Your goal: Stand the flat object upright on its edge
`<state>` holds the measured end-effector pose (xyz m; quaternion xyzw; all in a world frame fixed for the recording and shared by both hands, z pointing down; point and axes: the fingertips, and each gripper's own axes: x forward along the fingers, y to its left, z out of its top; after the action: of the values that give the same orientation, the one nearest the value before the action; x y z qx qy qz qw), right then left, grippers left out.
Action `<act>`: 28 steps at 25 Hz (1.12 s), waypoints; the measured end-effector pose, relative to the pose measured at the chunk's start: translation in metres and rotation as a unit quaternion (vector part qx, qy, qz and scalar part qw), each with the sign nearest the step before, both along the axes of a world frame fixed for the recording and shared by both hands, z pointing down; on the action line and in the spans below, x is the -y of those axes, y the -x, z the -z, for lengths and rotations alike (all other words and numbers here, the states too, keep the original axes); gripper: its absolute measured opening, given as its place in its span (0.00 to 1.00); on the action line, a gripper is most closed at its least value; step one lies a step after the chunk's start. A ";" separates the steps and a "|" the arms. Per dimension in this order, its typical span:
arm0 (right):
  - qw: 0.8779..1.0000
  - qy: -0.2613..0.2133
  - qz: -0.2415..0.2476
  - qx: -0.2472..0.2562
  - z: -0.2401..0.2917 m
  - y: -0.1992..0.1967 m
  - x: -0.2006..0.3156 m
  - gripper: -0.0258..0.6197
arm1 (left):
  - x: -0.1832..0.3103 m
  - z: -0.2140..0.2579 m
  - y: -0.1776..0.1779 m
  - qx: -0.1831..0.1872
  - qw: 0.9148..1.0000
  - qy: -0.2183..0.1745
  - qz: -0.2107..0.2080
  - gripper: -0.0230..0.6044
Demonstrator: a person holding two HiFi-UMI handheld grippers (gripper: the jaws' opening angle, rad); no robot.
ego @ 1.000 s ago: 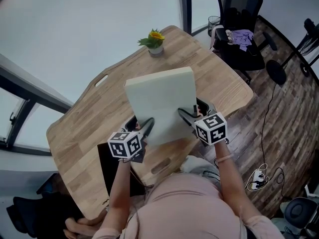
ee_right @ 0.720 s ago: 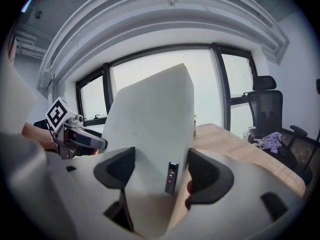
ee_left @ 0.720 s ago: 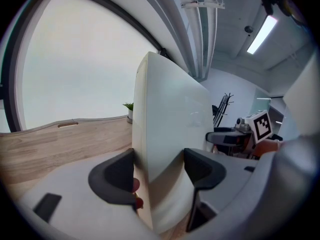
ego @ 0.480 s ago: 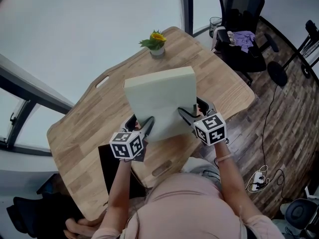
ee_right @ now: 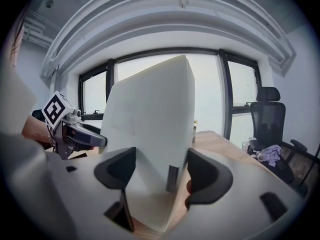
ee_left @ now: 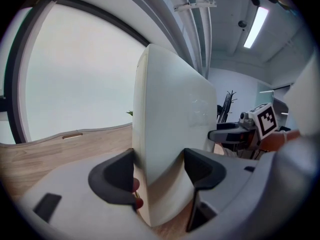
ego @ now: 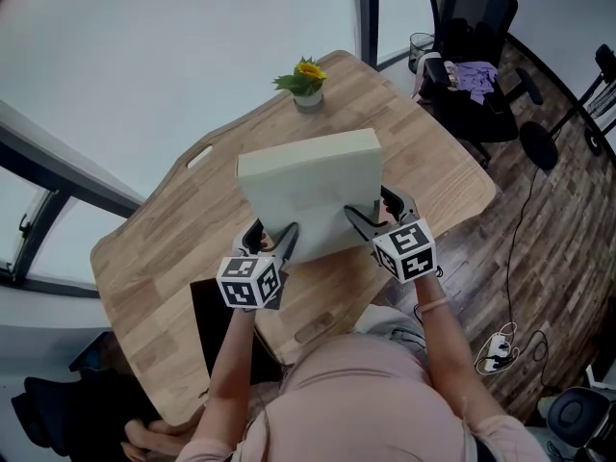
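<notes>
Cream slab [ego: 308,195], thick and rigid-looking, is tipped up close to upright between the two grippers. Its broad face is toward the person and its top edge is away from them. Left gripper [ego: 272,235] is clamped on the slab's lower left side; in the left gripper view both dark pads press the slab [ee_left: 170,134], one on each face, nothing else between them [ee_left: 160,171]. Right gripper [ego: 373,212] pinches the lower right side the same way; in the right gripper view the slab [ee_right: 150,129] fills the gap between the pads [ee_right: 160,176], with a small grey label by the far pad. The slab's bottom edge looks down at the wooden table [ego: 164,248], just below both sets of jaws. Marker cubes [ego: 248,282] [ego: 409,250] sit behind the jaws, toward the person. Beyond the slab from the grippers: small potted yellow flower [ego: 306,83] on the table's far edge. Black office chair [ego: 476,27] stands off the table, out past the right gripper.
</notes>
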<state>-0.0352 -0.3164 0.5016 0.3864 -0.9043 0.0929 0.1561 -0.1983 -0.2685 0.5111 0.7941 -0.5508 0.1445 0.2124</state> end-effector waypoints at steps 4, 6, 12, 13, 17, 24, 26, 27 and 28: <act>1.000 -0.008 0.002 -0.008 0.001 0.003 0.004 0.54 | 0.003 0.001 0.003 0.007 1.000 -0.009 0.006 0.52; 1.000 -0.012 0.003 -0.010 0.001 0.004 0.005 0.54 | 0.005 0.001 0.004 0.010 1.000 -0.013 0.008 0.52; 1.000 -0.021 0.001 -0.017 0.001 0.004 0.009 0.53 | 0.009 0.000 0.005 0.020 0.999 -0.024 0.014 0.52; 1.000 -0.022 0.001 -0.019 0.001 0.005 0.009 0.53 | 0.009 0.000 0.005 0.021 0.999 -0.025 0.015 0.52; 0.999 -0.031 0.000 -0.028 0.002 0.006 0.010 0.53 | 0.011 -0.002 0.007 0.028 0.999 -0.030 0.019 0.52; 0.999 -0.037 0.001 -0.040 0.000 0.007 0.012 0.52 | 0.012 -0.006 0.008 0.031 0.999 -0.031 0.025 0.52; 0.999 -0.036 0.000 -0.040 -0.001 0.008 0.012 0.52 | 0.013 -0.007 0.009 0.034 0.999 -0.030 0.025 0.52; 0.999 -0.035 -0.001 -0.041 -0.002 0.008 0.012 0.52 | 0.013 -0.008 0.009 0.035 0.999 -0.030 0.026 0.52; 0.999 -0.033 -0.001 -0.041 -0.004 0.007 0.012 0.52 | 0.014 -0.008 0.009 0.037 0.999 -0.030 0.026 0.52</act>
<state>-0.0424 -0.3289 0.5051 0.3962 -0.8991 0.0473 0.1799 -0.2069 -0.2820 0.5194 0.7798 -0.5825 0.1515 0.1723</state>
